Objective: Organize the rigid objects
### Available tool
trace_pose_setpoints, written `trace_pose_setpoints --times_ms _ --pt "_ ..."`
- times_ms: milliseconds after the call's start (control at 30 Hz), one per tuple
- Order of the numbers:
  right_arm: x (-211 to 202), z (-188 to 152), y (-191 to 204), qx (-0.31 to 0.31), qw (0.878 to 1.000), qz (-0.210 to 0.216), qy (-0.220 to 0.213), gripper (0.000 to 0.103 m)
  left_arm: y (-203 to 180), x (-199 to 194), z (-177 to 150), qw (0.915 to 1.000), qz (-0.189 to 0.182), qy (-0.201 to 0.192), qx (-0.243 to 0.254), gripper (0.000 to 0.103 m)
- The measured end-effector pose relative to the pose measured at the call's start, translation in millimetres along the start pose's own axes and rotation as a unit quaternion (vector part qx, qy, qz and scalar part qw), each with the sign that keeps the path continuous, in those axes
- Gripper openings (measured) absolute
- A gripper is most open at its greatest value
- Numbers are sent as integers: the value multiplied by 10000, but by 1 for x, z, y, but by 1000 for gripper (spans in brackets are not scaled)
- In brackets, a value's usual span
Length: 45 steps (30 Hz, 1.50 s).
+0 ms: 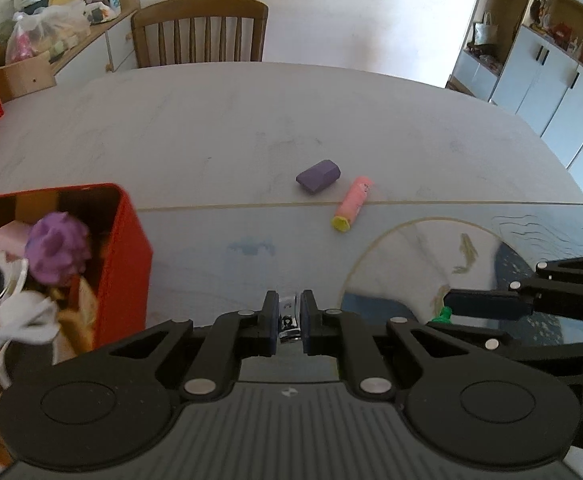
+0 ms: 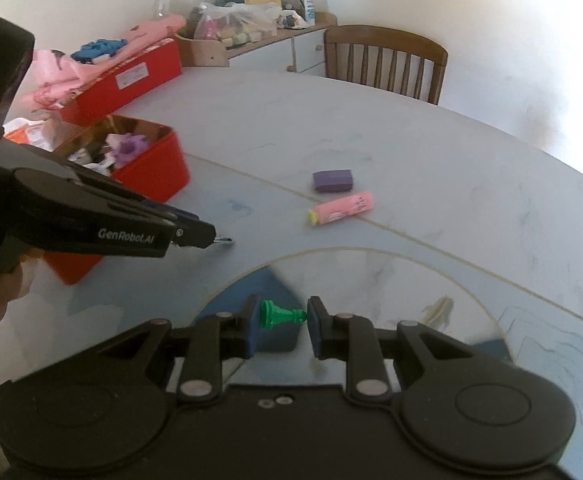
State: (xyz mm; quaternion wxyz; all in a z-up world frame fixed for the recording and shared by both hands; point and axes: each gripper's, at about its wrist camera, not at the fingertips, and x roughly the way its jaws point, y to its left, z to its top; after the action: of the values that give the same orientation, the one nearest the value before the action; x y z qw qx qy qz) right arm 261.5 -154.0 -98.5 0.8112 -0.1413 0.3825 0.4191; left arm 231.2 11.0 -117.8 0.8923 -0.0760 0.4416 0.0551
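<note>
Left hand-held gripper (image 1: 289, 322): your jaws are closed tight on a small metal nail clipper (image 1: 289, 316), gripped across its narrow sides and held above the tabletop (image 1: 211, 128).
Right hand-held gripper (image 2: 283, 318): nearly closed on a green chess pawn (image 2: 277, 314), lying crosswise, base against one pad and head against the other.
Open red tin (image 1: 125, 248): stands to your left, just beside the left hand-held gripper, already holding a purple toy and other bits.
Still loose: a purple eraser (image 1: 318, 176) and a pink tube (image 1: 351, 204) lie just beside each other mid-tabletop.
Clipper handling: light, stiff, smooth metal; likely to slip or pivot. Keep it squeezed until it is over the tin.
Pawn handling: light hard plastic, rounded; an end-to-end hold can let it pop out. Avoid jolts.
Eraser: slightly yielding and grippy; take it across the short sides.
Tube: will roll; pinch it across the middle.
</note>
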Motion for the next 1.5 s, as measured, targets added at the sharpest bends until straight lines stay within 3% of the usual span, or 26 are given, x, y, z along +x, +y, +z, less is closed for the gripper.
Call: trace_pose_setpoints --times_ms 400,667,767,900,1033,1367,1500 --pt "-35 -3 35 -136 9997 125 -144 24 15 -48 -15 9996 -171 -147 -145 5" --pt "-46 -14 46 12 9999 40 -117 24 18 -57 -29 9989 -367 -43 277 6" --pt "-49 -21 49 81 9999 10 -62 24 18 -53 -41 9984 -370 75 432 16" --pt "-50 -28 53 188 9998 -30 8 24 16 -45 -55 9980 -247 79 568 64" --pt "-50 -33 56 268 9996 -59 62 24 19 -40 -63 9982 -181 55 568 65" --pt "-48 -39 61 320 9994 -23 122 24 -4 -38 -74 9926 115 -140 1203 61" --pt "-46 -40 62 305 9994 8 145 24 -4 -29 -75 9933 276 -18 1119 60"
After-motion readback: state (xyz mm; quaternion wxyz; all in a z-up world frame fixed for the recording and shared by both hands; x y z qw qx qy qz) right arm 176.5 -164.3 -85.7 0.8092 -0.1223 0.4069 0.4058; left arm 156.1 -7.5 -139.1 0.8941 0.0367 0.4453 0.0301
